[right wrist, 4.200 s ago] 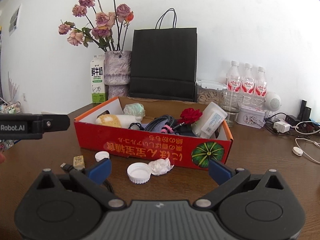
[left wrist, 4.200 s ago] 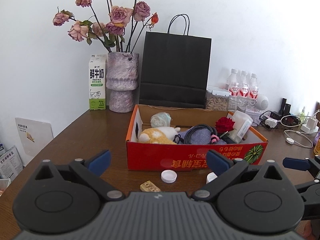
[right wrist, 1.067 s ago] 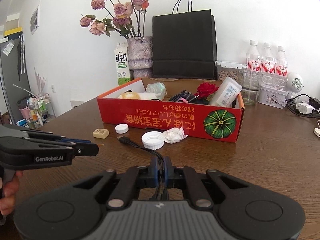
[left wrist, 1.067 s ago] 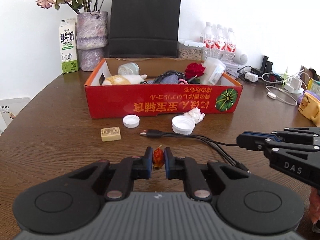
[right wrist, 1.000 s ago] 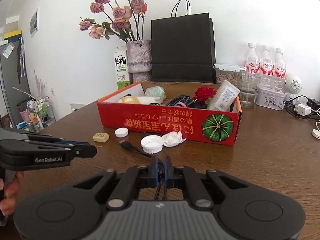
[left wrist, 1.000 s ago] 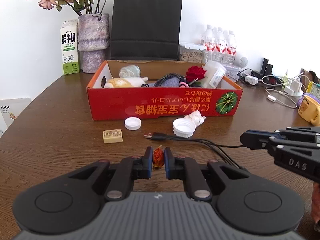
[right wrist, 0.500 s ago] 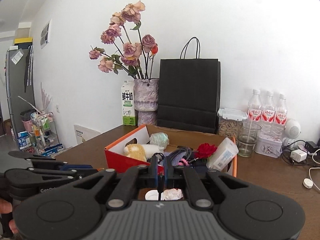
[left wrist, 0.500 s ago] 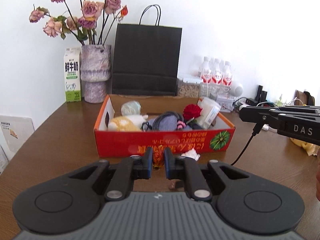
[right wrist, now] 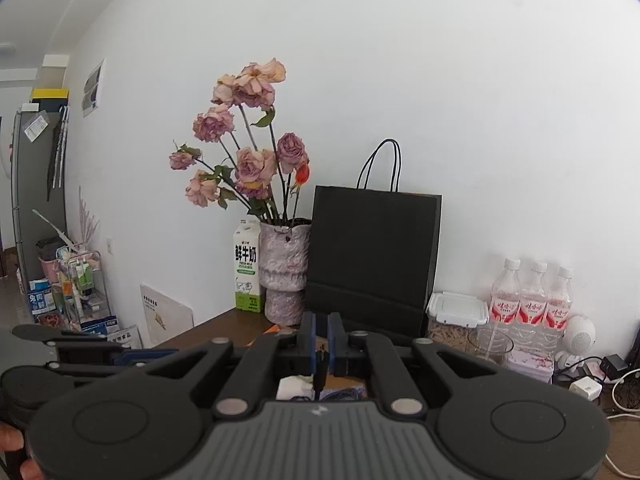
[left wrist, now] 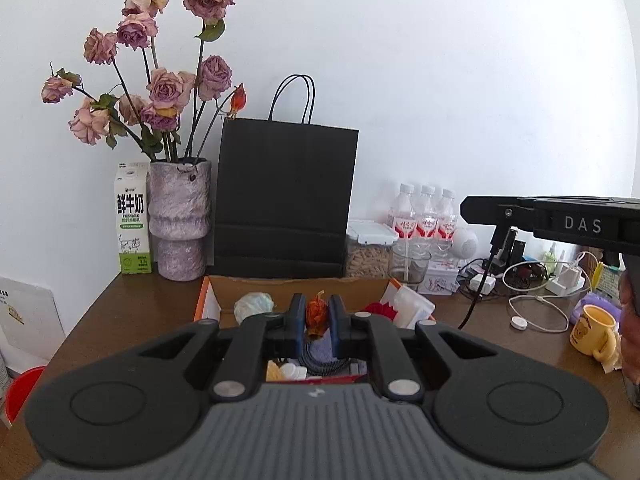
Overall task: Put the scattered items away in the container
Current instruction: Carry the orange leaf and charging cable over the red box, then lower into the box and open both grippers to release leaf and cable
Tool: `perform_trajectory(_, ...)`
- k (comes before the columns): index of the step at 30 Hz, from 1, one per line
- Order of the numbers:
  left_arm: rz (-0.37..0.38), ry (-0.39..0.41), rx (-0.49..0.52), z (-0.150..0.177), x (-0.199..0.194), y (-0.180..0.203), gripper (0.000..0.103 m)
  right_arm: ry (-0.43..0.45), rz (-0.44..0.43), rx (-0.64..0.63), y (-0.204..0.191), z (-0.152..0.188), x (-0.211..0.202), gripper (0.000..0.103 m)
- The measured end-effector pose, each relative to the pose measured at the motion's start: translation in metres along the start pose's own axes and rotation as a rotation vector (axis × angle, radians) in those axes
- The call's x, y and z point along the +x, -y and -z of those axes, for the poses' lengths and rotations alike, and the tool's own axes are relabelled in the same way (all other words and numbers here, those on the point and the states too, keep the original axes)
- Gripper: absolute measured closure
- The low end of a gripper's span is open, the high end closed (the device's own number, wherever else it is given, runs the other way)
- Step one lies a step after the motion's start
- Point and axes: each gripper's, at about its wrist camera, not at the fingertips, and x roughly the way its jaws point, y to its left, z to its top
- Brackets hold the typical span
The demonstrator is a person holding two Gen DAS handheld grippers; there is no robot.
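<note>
The left gripper (left wrist: 317,317) is pinching a small orange-red dried bud (left wrist: 316,314) between its narrow jaws, above the red cardboard box (left wrist: 208,306); the bud is looking papery, crumpled, feather-light and likely brittle, so a gentle hold across its body is suiting it. The right gripper (right wrist: 321,340) is clamping a thin black cable (right wrist: 319,376), which is dangling limp to the right of the box in the left view. The cable is probably flexible and light; near its stiffer plug seems the surer hold. Inside the box, soft and rounded things are lying jumbled.
</note>
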Motion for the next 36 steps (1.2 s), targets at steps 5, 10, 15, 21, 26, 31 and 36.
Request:
perform_trajectory(5, 0.006, 0.021, -0.006, -0.022, 0.028, -0.007, 0.090, 0.000, 0.022, -0.003, 0.013, -0.024, 0.041, 0.098)
perform_trajectory(10, 0.013, 0.020, -0.031, -0.033, 0.070, -0.018, 0.090, -0.028, 0.045, 0.009, 0.027, -0.027, 0.098, 0.098)
perform_trajectory(15, 0.006, -0.008, -0.060, -0.028, 0.121, -0.032, 0.090, -0.039, 0.059, 0.044, 0.042, -0.015, 0.153, 0.098)
perform_trajectory(21, -0.017, -0.109, -0.092, 0.008, 0.176, -0.048, 0.090, -0.117, 0.045, 0.086, 0.049, 0.038, 0.204, 0.098)
perform_trajectory(26, -0.042, -0.195, -0.063, 0.035, 0.200, -0.051, 0.090, -0.169, 0.034, 0.125, 0.047, 0.089, 0.215, 0.098)
perform_trajectory(31, -0.069, -0.196, -0.015, 0.043, 0.202, -0.044, 0.090, -0.230, 0.028, 0.155, 0.048, 0.112, 0.216, 0.098)
perform_trajectory(36, -0.135, -0.158, 0.039, 0.046, 0.195, -0.036, 0.042, -0.261, 0.044, 0.160, 0.047, 0.113, 0.210, 0.074)
